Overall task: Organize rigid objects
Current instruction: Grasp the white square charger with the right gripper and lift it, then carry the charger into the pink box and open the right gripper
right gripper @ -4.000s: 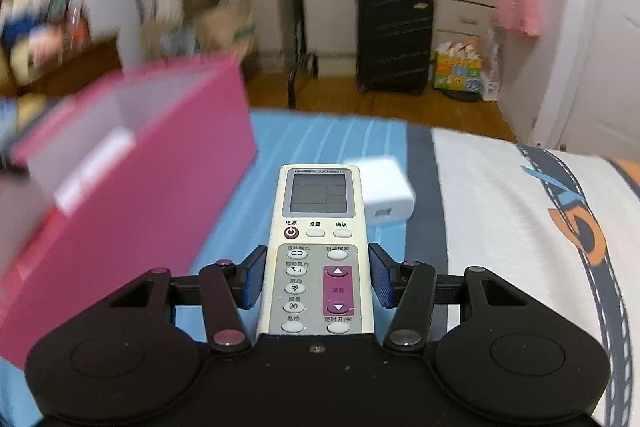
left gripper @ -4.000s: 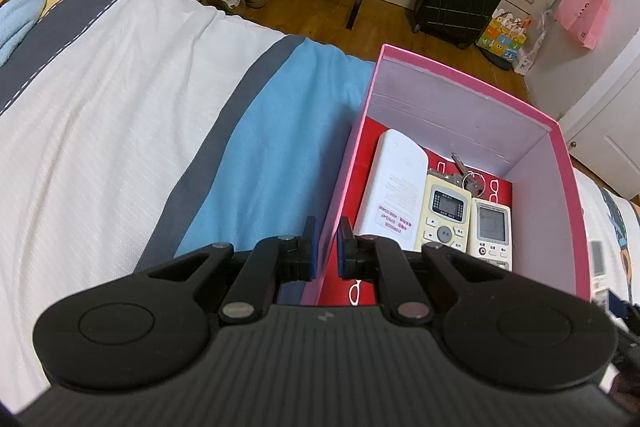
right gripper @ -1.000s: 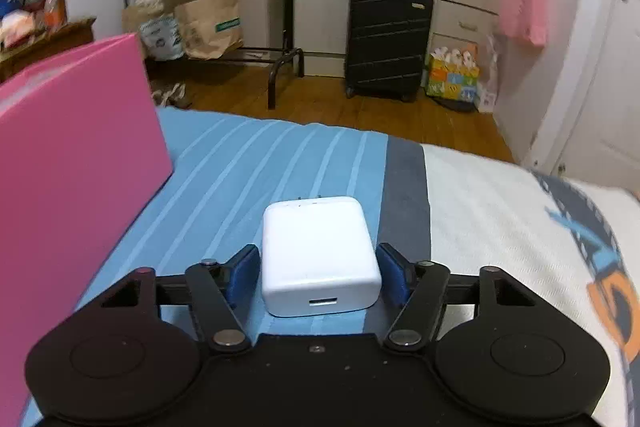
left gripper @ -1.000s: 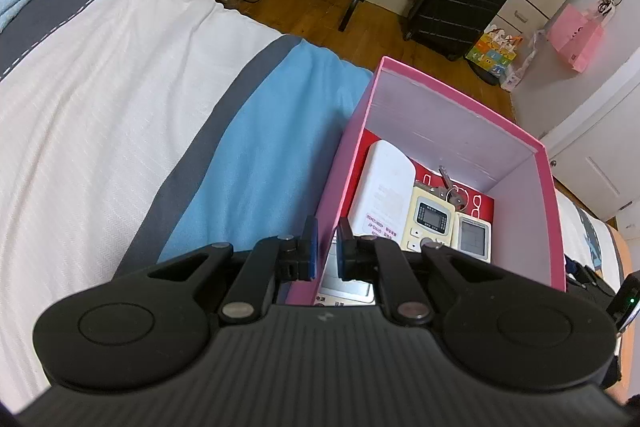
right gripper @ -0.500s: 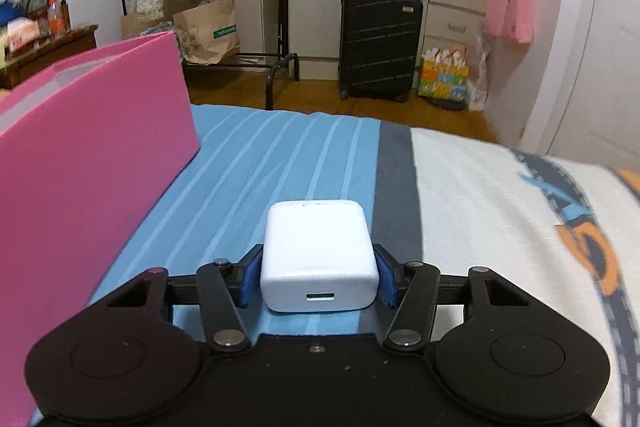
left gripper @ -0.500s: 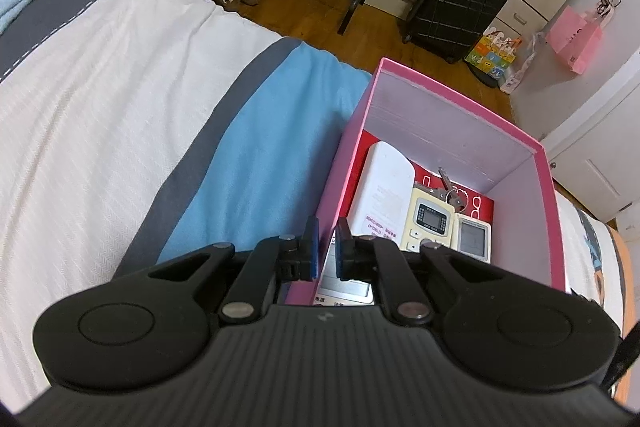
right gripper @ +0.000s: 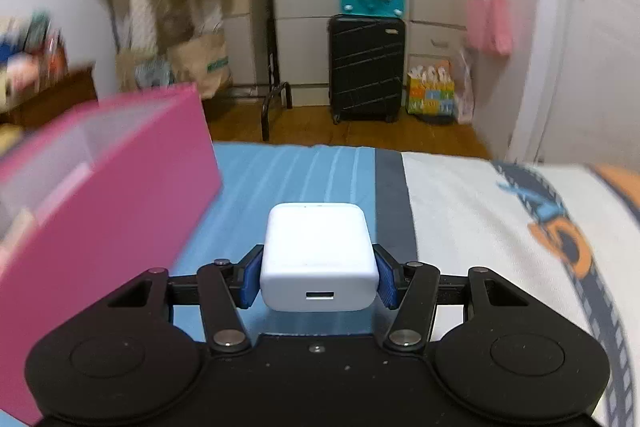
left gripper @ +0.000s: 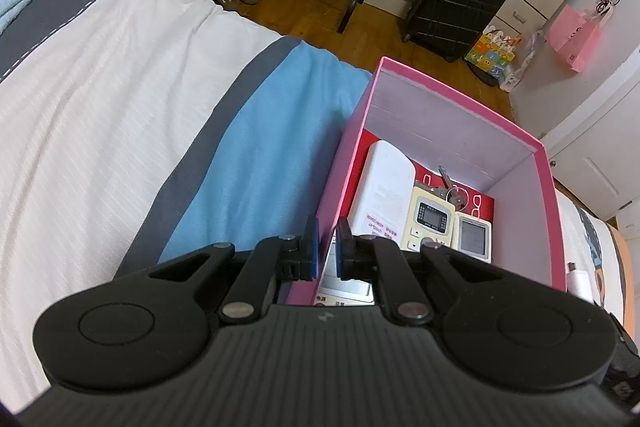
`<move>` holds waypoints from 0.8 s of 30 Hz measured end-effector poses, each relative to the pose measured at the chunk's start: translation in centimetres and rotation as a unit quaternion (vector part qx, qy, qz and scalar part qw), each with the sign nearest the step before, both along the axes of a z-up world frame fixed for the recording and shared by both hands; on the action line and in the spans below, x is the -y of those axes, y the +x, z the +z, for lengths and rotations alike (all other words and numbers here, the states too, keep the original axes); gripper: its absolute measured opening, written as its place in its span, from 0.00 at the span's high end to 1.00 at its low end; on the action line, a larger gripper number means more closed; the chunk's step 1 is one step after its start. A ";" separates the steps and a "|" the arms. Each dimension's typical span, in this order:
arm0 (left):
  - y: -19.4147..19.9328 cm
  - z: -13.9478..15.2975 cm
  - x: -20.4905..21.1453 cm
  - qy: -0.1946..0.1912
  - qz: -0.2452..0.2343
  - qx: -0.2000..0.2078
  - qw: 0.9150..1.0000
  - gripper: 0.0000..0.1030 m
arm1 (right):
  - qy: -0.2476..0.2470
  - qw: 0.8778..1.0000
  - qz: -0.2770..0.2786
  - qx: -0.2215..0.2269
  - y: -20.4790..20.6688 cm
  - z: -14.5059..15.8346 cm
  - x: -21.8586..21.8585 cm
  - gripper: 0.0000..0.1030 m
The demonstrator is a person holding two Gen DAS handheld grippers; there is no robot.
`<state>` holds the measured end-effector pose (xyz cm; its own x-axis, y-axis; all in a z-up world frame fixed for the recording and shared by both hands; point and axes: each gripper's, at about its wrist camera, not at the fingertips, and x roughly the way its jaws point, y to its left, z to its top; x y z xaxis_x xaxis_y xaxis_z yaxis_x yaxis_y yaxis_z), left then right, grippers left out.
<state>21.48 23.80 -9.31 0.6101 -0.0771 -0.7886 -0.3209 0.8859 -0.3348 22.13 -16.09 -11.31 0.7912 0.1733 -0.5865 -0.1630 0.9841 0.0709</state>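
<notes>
White USB charger (right gripper: 319, 257): pinched in your right gripper (right gripper: 319, 281); lift it above the pink box (right gripper: 120, 195) wall, which your left gripper (left gripper: 325, 247) clamps steady.

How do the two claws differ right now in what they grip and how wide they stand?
The left claw is pinched nearly closed on the thin wall of the pink box; the right claw stands much wider, clamped on the white charger. The left claw's load rests on the bed; the charger looks lifted clear. Both press blue pads on a task item.
</notes>
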 end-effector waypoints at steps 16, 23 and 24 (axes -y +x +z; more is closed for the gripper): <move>-0.1 -0.1 -0.4 -0.011 -0.001 0.001 1.000 0.92 | 0.102 0.977 0.189 -0.020 -4.6 8.8 -8.8 0.41; -0.1 -0.1 -0.5 -0.016 -0.002 0.002 1.000 0.92 | -0.018 0.961 0.255 -0.102 -3.1 8.0 -15.0 0.41; -0.1 -0.1 -0.5 -0.018 -0.002 0.002 1.000 0.92 | -0.034 0.960 0.260 -0.097 -2.8 8.0 -15.7 0.41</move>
